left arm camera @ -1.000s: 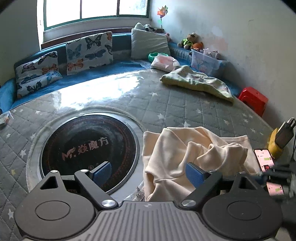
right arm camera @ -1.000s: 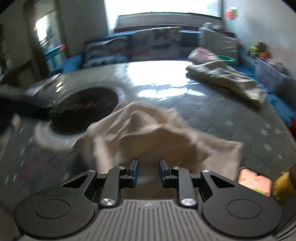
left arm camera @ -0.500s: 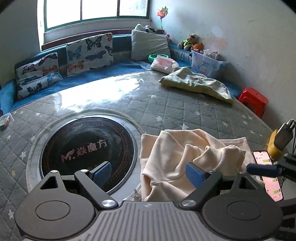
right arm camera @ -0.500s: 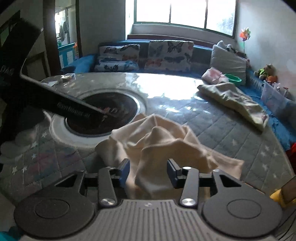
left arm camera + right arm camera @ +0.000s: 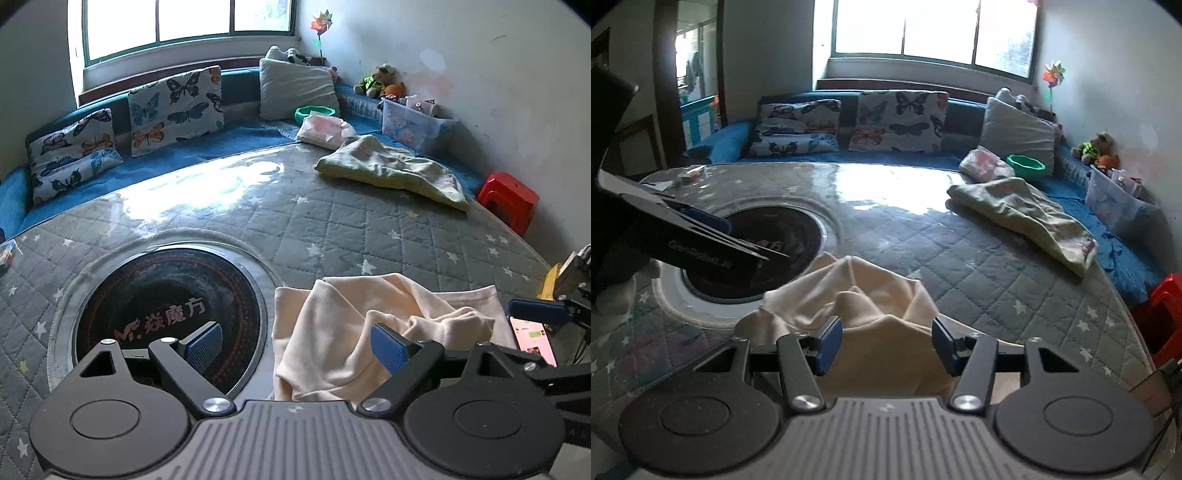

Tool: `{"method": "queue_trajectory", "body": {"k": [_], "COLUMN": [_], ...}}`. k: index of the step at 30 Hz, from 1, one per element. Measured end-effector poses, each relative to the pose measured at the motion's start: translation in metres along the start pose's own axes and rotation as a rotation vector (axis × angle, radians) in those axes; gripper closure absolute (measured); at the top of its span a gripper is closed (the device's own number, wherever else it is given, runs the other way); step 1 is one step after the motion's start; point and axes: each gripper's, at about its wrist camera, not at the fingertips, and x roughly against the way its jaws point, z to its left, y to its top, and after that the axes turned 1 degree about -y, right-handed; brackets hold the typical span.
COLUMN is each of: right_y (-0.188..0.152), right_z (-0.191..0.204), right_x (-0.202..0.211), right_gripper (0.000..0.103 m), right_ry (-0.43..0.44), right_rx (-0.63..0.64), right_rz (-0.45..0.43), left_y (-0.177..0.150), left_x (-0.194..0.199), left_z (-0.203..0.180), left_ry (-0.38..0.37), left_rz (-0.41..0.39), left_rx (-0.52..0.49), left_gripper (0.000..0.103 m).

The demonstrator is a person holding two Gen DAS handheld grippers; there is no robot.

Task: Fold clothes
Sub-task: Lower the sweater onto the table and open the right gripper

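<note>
A cream garment [image 5: 354, 332] lies crumpled on the grey quilted table [image 5: 332, 229], next to a round black hotplate [image 5: 166, 317]. My left gripper [image 5: 295, 349] is open and empty, with the garment's left edge between its blue pads. My right gripper [image 5: 884, 345] is open and empty just above the same garment [image 5: 864, 295]. The right gripper's blue finger shows at the right edge of the left wrist view [image 5: 535, 312]. The left gripper shows at the left of the right wrist view [image 5: 694, 236].
A green-yellow cloth [image 5: 391, 170] lies at the far right of the table. A phone [image 5: 532, 339] and a yellow object [image 5: 550, 284] sit at the near right edge. A red stool [image 5: 509, 199] stands beside the table. Cushions [image 5: 173, 110] line the blue bench behind.
My right gripper has opened from nearly shut to wide and has let the garment drop. The garment has settled lower. My left gripper stays open.
</note>
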Motion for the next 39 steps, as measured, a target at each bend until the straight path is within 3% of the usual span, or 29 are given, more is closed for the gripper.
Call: {"method": "queue_trajectory", "body": {"k": [21, 39], "right_y": [-0.003, 0.0], "right_z": [-0.039, -0.044], "right_x": [-0.034, -0.05], "right_gripper": [0.046, 0.046], "right_ry": [-0.053, -0.046], "right_rx": [-0.099, -0.092], "right_rz": [0.037, 0.069], "left_y": [0.018, 0.031], "left_x": [-0.041, -0.082], "left_z": [-0.02, -0.019], "left_ry": [0.027, 0.037], "left_rz": [0.039, 0.1], "left_rx": [-0.042, -0.037], "left_gripper": [0.014, 0.02]}}
